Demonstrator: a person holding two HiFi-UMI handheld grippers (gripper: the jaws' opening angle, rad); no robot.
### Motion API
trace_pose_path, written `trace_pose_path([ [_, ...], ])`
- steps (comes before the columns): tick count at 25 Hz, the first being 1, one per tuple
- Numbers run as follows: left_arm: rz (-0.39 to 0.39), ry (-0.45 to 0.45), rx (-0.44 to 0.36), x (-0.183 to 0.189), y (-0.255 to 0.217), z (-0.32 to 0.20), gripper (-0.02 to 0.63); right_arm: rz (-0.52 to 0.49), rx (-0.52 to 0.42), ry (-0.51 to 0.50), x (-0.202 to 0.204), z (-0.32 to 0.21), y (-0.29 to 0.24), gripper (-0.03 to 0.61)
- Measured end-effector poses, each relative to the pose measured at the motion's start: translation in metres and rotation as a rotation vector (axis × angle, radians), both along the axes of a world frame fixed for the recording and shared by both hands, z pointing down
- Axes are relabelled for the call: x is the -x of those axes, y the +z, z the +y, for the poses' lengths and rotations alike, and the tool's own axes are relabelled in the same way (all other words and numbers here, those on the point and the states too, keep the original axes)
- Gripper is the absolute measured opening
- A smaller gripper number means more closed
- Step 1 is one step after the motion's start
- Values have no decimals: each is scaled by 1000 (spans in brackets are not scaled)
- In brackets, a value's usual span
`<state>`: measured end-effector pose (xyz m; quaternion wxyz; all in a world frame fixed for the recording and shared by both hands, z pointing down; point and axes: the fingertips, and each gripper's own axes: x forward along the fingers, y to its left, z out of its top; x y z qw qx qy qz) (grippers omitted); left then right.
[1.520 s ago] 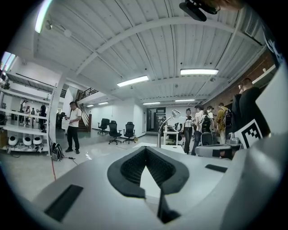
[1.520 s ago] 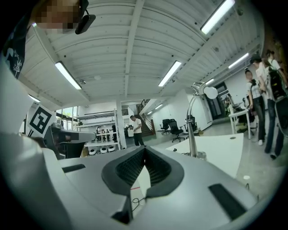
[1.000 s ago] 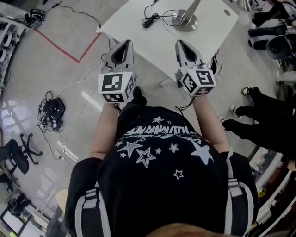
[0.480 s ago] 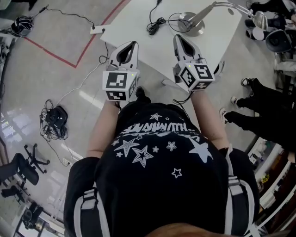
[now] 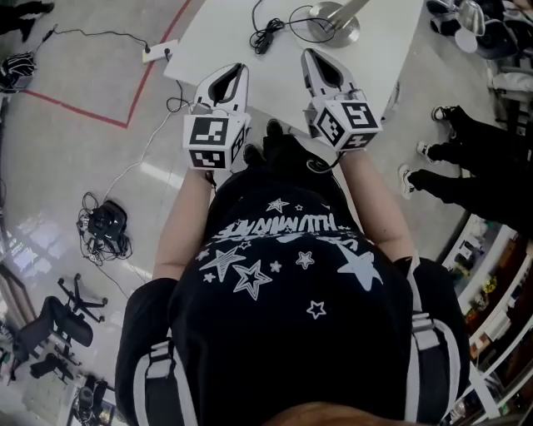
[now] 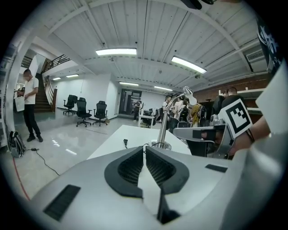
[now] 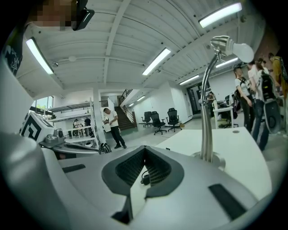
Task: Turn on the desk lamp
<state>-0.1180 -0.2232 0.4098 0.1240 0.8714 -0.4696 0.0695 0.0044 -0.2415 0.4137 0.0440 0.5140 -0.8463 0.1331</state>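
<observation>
The desk lamp's round metal base (image 5: 335, 18) stands at the far side of the white table (image 5: 383, 58), its black cord (image 5: 268, 35) coiled to the left of it. The lamp head is cut off in the head view. My left gripper (image 5: 239, 68) and right gripper (image 5: 308, 54) are held side by side over the table's near edge, short of the lamp, both shut and empty. In the left gripper view the gripper (image 6: 145, 147) points at the lamp stem (image 6: 163, 126). In the right gripper view the gripper (image 7: 145, 147) sits left of the stem (image 7: 206, 112) and curved head (image 7: 229, 47).
A power strip (image 5: 158, 52) lies on the floor left of the table beside a red tape line (image 5: 125, 108). A cable bundle (image 5: 108, 225) and an office chair (image 5: 50, 324) are at the left. A person in black trousers (image 5: 475, 166) stands at the right.
The table and lamp base have slid towards the top of the head view, and the lamp head has left it. Both grippers now reach over the table's near edge, still shut.
</observation>
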Motion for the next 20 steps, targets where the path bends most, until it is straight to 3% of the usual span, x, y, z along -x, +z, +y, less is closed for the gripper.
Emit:
trace_pose_path([
  [7,-57,24,26,-9,15,-18,8,-1,15,-23,0,-19,8,3],
  [17,-131,53,137,-25,63,-48,14,-7,80,-61,-2,-55,43,3],
  [20,-138,81,179,-30,76,-53,82,-10,99,-65,-2,-60,50,3],
])
